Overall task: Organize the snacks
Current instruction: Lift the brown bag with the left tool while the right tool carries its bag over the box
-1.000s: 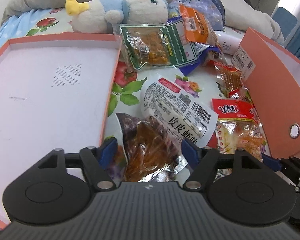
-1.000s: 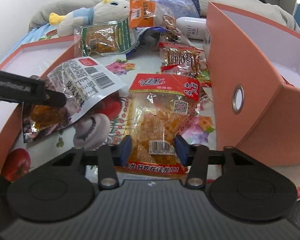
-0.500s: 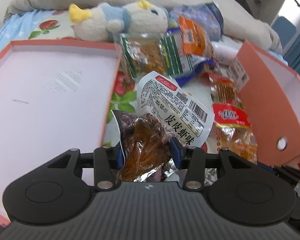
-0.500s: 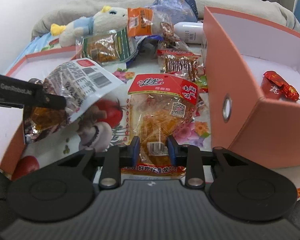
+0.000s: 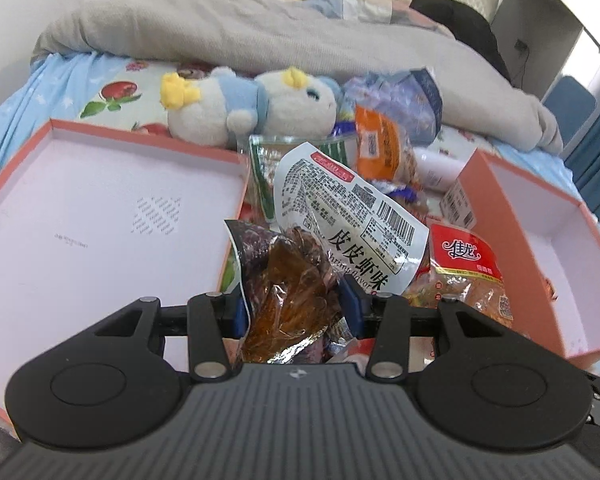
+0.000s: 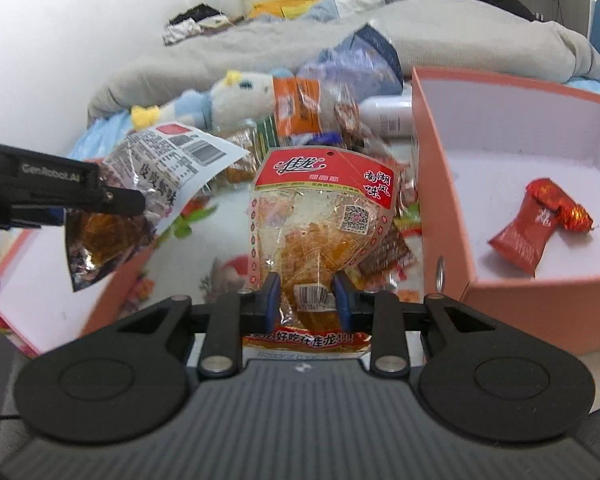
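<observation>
My left gripper point(image 5: 296, 306) is shut on a white shrimp-flavour snack bag point(image 5: 340, 216) with brown contents and holds it raised off the bed; that bag also shows in the right wrist view point(image 6: 156, 184). My right gripper point(image 6: 305, 300) is shut on a red-topped clear snack pack point(image 6: 320, 216) and holds it lifted, upright; it also shows in the left wrist view point(image 5: 466, 264). A shallow pink box lid point(image 5: 80, 216) lies to the left. A deep pink box point(image 6: 512, 184) stands to the right with a red candy wrapper point(image 6: 532, 228) inside.
Several more snack packs point(image 5: 380, 152) lie in a pile on the flowered sheet behind the held bags. A plush toy point(image 5: 244, 108) and a grey blanket point(image 5: 260, 36) lie further back. A white bottle point(image 6: 388, 118) lies by the deep box.
Both grippers closed on their packs and lifted them off the sheet. The views rose and tilted up, showing more of the bed and the inside of the deep box.
</observation>
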### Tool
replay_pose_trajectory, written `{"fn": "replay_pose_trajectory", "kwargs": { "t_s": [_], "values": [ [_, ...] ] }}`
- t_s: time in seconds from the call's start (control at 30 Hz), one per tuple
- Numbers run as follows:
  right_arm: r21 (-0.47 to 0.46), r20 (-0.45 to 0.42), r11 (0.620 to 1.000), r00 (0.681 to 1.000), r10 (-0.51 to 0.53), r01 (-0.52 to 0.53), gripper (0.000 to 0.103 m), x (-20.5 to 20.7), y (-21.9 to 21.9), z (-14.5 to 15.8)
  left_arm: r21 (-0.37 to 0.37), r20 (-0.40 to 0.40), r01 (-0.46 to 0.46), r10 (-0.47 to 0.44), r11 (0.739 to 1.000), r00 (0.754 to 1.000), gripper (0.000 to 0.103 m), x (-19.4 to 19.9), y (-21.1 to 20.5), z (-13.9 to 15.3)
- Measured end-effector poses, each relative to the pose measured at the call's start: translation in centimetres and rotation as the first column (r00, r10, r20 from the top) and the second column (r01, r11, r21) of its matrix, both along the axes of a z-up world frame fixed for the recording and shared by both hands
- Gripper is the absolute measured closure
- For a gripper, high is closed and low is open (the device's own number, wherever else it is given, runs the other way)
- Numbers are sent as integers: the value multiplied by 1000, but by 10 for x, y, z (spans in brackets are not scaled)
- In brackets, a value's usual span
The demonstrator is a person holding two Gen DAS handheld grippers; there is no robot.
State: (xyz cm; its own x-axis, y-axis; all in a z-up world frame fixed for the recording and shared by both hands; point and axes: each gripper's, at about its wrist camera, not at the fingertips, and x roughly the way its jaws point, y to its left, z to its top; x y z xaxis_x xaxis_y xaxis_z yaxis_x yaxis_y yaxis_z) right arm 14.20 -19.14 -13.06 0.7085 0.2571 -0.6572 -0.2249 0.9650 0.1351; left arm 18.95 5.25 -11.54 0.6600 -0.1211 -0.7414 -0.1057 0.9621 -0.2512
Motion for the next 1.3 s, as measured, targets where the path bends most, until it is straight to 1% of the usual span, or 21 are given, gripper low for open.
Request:
{"fn": "replay_pose_trajectory", "kwargs": {
  "t_s": [0.1,0.2,0.37,0.67,1.0,1.3],
  "values": [
    [3,37,1000,999,3,-3,72,0,-3,16,-11,14,2,-2,1000,1000,52,3,-2,12],
    [2,72,1000,997,6,-6,72,2,-7,32,-3,45,17,-17,1000,999,52,3,-8,27],
    [7,136,1000,990,-21,21,72,11,-21,58,-8,91,37,-37,999,995,52,5,-18,49],
    [5,219,1000,975,-29,29,72,19,-38,95,-34,153,64,-58,997,987,52,10,-33,82],
    [-8,282,999,958,-39,43,72,25,-53,118,-49,203,104,-92,993,975,52,18,-57,107],
    [-18,314,995,946,-84,94,72,29,-81,131,-46,234,152,-138,987,963,52,29,-83,123]
  ]
}}
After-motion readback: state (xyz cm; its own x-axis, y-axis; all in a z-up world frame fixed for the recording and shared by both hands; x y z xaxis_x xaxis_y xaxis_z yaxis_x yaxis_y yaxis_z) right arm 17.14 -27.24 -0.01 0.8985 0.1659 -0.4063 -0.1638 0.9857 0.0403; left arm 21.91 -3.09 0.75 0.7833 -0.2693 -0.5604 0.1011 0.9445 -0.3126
